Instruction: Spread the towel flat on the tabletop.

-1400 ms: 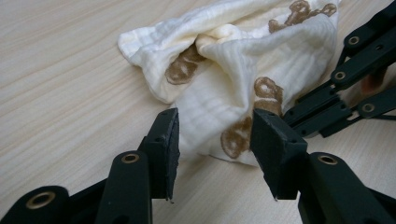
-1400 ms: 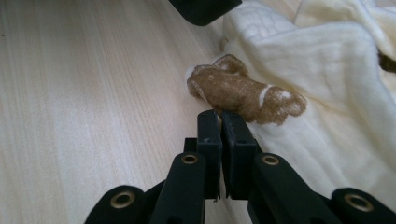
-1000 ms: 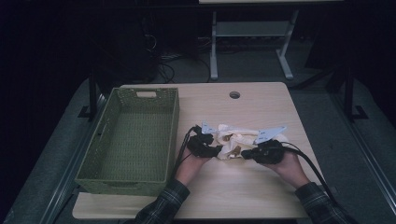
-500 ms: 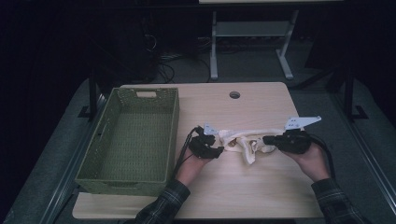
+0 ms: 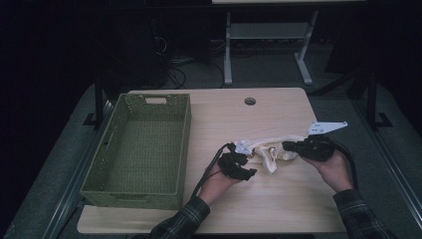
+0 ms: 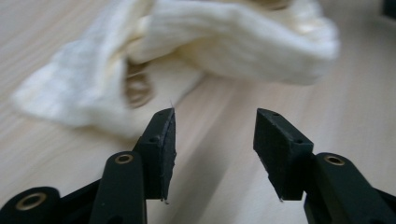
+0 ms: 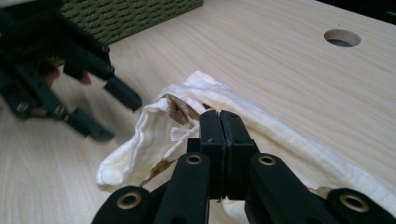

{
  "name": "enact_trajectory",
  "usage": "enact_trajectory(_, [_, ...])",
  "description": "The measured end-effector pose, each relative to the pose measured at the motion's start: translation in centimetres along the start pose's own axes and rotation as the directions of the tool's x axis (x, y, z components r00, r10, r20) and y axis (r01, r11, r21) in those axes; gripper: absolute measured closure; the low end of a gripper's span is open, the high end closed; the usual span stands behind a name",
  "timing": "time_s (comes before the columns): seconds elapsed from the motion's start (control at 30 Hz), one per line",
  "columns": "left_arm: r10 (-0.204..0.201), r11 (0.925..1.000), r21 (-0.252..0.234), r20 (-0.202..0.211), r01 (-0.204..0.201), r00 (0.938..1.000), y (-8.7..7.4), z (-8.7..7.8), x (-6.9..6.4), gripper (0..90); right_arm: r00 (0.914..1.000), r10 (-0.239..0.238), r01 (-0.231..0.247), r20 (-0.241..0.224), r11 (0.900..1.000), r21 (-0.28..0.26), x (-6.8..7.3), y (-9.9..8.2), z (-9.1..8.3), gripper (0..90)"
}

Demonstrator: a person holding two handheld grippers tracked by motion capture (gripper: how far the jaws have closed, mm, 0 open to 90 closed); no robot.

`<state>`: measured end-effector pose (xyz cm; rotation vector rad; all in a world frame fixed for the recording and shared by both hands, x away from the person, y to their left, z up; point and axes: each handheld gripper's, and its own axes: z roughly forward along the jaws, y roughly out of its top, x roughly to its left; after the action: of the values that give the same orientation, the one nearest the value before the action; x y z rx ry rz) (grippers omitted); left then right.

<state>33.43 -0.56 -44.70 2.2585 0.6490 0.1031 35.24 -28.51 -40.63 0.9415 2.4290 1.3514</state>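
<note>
A crumpled cream cloth [image 5: 268, 149] with brown patches lies mid-table, one end lifted. My right gripper [image 5: 284, 146] is shut on that end; in the right gripper view its jaws [image 7: 219, 121] meet with cloth [image 7: 154, 126] bunched around them. My left gripper [image 5: 250, 168] sits just left of the cloth, near its lower edge. Its jaws have just been opening. In the left gripper view they [image 6: 215, 140] stand apart over bare wood, nothing between them, the cloth [image 6: 233, 37] a little ahead. The right gripper view shows the left gripper [image 7: 114, 116] blurred beside the cloth.
A green woven basket [image 5: 184, 144] with nothing in it stands along the table's left side, its corner [image 7: 130, 14] behind the left gripper. A round cable hole [image 5: 250, 101] lies near the far edge. Bare wood runs along the front and right edges.
The right gripper has pulled its end of the cloth to the right, stretching it out. The left gripper has moved right and nearer the front edge.
</note>
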Motion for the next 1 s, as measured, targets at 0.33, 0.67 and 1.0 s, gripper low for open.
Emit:
enact_trajectory(0.33, [0.028,0.9985,-0.048,0.024,-0.027,0.9993,1.4,0.5,-2.0,42.1,1.0000,0.002,-0.002,0.002,1.0000,-0.004,0.1,0.2,-0.2,88.7])
enact_trajectory(0.67, [0.007,0.9975,-0.071,0.026,-0.005,0.9996,2.0,1.4,-1.7,76.9,0.9999,0.005,-0.005,-0.013,0.9996,-0.028,0.4,0.3,-0.4,88.7])
enact_trajectory(1.0, [-0.072,0.9848,-0.161,-0.033,0.066,0.9969,2.7,-2.2,2.1,86.4,0.9926,-0.033,0.040,-0.117,0.9973,0.061,2.6,-0.1,1.3,86.9])
